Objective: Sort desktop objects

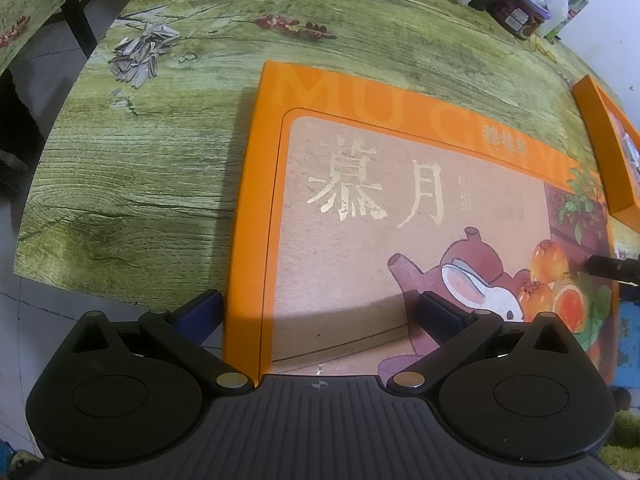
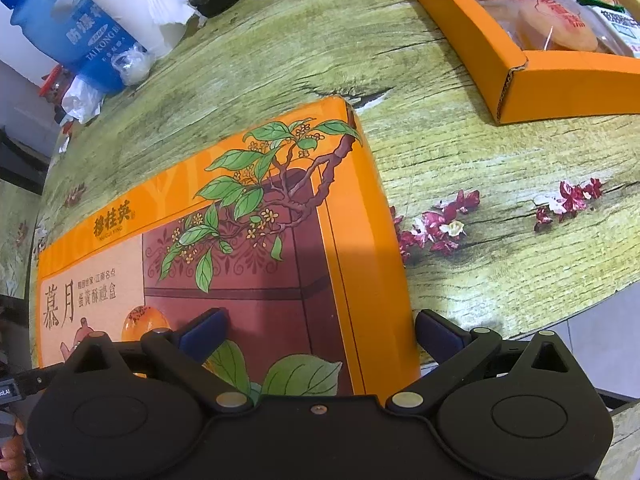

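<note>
Left hand-held gripper (image 1: 320,308): fingers spread wide, straddling the near left corner of the lid; the left finger (image 1: 202,312) sits outside the lid's left edge over the tabletop rim, the right finger (image 1: 440,312) above the printed top. Nothing is clamped.
Right hand-held gripper (image 2: 320,330): also spread wide, straddling the lid's near right corner; the left finger (image 2: 204,332) is over the printed top, the right finger (image 2: 438,334) just outside the orange side wall. Whether the pads touch the cardboard cannot be told.
Flat orange cardboard gift-box lid with gold characters, a teapot, a rabbit and a leafy branch printed on it (image 1: 360,216): lies flat on the tabletop, near the front edge, between the two grippers.
Open orange cardboard tray holding wrapped round pastries (image 2: 500,48): on the tabletop beyond and to the right of the lid, apart from it; only its end shows at the right edge of the left wrist view.
Green wood-grain tabletop with red flower prints (image 2: 480,160): carries everything.
Pile of grey sunflower-seed shells (image 1: 142,54): far left of the tabletop, well apart from the lid.
Blue translucent plastic water bottle (image 2: 68,28): at the far edge, beside a white paper roll (image 2: 148,4) and crumpled clear plastic bags (image 2: 132,64).
</note>
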`<state>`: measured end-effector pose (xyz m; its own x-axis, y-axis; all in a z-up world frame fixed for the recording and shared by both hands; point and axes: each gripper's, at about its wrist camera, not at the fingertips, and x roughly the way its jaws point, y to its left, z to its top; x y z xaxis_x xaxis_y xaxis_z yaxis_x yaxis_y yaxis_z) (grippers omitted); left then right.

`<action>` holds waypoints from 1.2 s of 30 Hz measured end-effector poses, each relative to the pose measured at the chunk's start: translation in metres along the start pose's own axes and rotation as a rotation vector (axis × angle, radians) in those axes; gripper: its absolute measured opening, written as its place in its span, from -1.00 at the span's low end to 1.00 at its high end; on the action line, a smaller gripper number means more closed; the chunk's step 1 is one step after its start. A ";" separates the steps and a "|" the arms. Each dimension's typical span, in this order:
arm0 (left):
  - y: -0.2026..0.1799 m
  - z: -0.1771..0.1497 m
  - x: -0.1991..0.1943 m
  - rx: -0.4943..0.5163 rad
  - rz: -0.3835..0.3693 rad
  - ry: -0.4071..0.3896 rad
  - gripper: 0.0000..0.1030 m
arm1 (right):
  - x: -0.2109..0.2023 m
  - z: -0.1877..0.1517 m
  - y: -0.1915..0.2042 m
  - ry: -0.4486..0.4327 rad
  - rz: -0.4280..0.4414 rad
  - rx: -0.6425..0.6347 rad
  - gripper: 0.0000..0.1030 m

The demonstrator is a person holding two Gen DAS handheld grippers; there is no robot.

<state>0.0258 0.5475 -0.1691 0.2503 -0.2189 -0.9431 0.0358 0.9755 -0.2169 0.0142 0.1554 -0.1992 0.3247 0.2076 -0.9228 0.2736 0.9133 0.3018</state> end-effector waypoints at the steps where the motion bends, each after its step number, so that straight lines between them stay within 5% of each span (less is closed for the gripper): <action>1: 0.000 0.000 0.000 -0.001 0.000 -0.001 1.00 | 0.000 -0.001 0.000 0.002 -0.001 0.001 0.98; 36: -0.001 -0.004 -0.001 0.009 -0.002 -0.028 1.00 | -0.010 -0.015 -0.004 0.057 -0.023 0.067 0.98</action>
<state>0.0221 0.5471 -0.1693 0.2772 -0.2202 -0.9353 0.0446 0.9753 -0.2164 -0.0035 0.1550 -0.1949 0.2659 0.2081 -0.9413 0.3409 0.8930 0.2938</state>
